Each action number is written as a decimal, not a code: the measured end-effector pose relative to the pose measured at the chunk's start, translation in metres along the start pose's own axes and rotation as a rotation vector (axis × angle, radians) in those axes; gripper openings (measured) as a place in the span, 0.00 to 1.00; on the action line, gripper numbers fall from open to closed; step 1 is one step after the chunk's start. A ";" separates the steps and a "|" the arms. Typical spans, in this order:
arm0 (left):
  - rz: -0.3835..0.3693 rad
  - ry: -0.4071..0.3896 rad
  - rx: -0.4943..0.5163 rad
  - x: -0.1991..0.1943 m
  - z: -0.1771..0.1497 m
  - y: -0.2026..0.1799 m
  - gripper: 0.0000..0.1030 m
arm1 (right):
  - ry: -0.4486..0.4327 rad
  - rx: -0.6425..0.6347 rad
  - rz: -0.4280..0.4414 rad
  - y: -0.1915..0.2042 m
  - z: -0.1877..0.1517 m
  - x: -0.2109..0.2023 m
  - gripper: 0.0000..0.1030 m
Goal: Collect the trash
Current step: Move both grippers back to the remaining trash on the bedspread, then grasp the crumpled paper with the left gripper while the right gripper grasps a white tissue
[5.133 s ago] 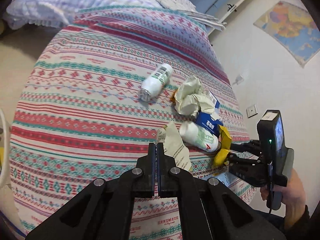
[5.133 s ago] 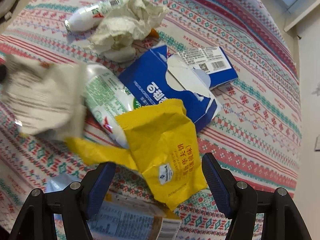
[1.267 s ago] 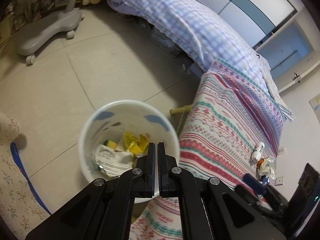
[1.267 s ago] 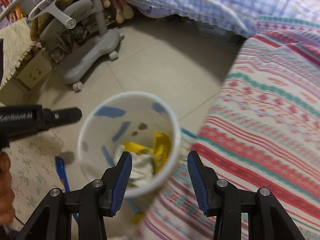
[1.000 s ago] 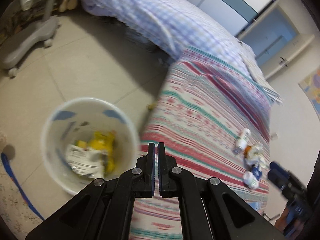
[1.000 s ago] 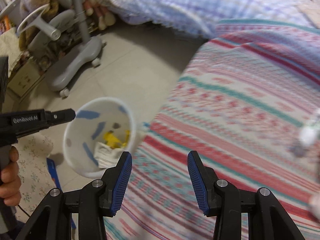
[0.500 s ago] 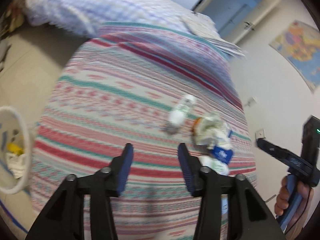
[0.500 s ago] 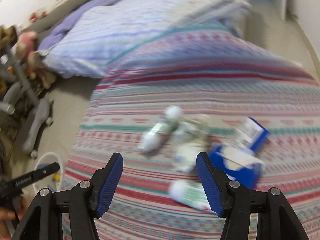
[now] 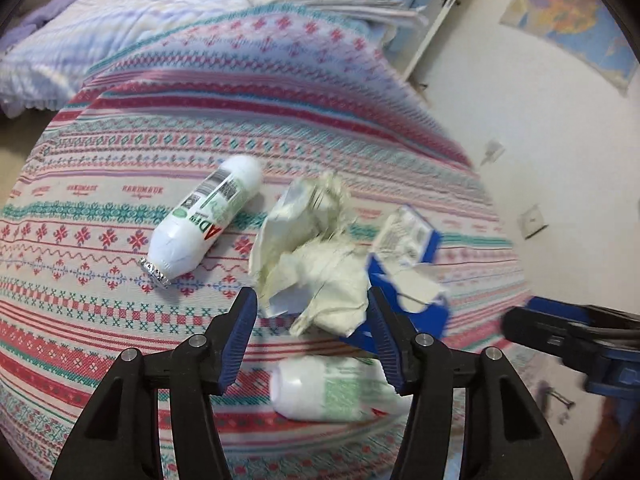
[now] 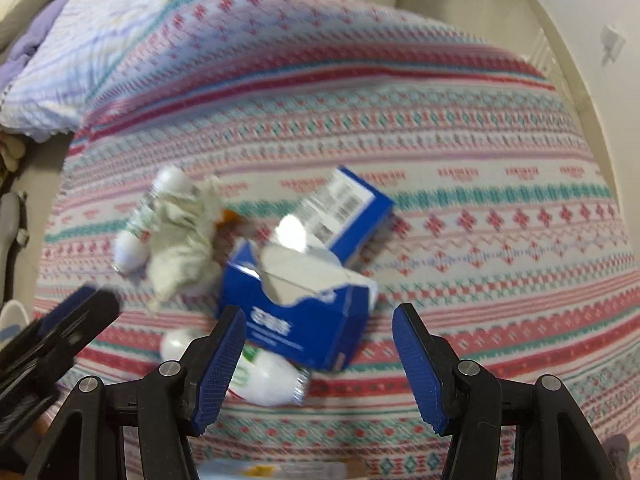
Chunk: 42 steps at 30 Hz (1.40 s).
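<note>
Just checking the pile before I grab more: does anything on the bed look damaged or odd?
Yes. The blue carton is torn open on top, its ragged white flap showing. It lies partly over a white bottle. Beside it sits crumpled paper; another white bottle lies on its side.

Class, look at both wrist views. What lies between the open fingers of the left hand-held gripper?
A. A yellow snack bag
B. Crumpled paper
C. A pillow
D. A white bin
B: the left hand-held gripper is open, and the crumpled paper sits framed between its fingers on the bed, beside the blue carton.
</note>
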State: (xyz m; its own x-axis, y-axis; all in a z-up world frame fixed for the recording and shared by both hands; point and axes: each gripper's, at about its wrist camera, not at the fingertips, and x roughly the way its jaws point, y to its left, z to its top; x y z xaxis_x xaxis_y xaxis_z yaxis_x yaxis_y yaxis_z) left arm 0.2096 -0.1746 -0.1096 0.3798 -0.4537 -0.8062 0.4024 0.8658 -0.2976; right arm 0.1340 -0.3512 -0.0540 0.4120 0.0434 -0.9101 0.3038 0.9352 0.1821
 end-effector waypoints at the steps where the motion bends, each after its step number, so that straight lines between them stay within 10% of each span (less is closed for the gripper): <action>1: -0.011 -0.005 -0.015 0.002 0.000 0.004 0.12 | 0.009 0.000 0.000 -0.002 -0.002 0.001 0.64; 15: -0.124 -0.056 -0.126 -0.066 -0.009 0.051 0.04 | 0.018 -0.034 0.002 -0.004 -0.005 0.005 0.64; 32: -0.107 -0.087 -0.219 -0.122 -0.016 0.133 0.04 | 0.022 -0.297 0.035 0.095 0.010 0.058 0.63; 42: -0.099 -0.082 -0.256 -0.129 -0.020 0.159 0.04 | 0.103 -0.410 0.016 0.119 0.006 0.105 0.45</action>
State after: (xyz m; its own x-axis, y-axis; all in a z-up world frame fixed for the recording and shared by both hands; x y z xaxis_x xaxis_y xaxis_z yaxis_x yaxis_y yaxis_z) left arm 0.2084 0.0260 -0.0632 0.4192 -0.5453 -0.7259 0.2216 0.8368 -0.5007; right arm 0.2186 -0.2370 -0.1254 0.3197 0.0748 -0.9446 -0.0778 0.9956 0.0525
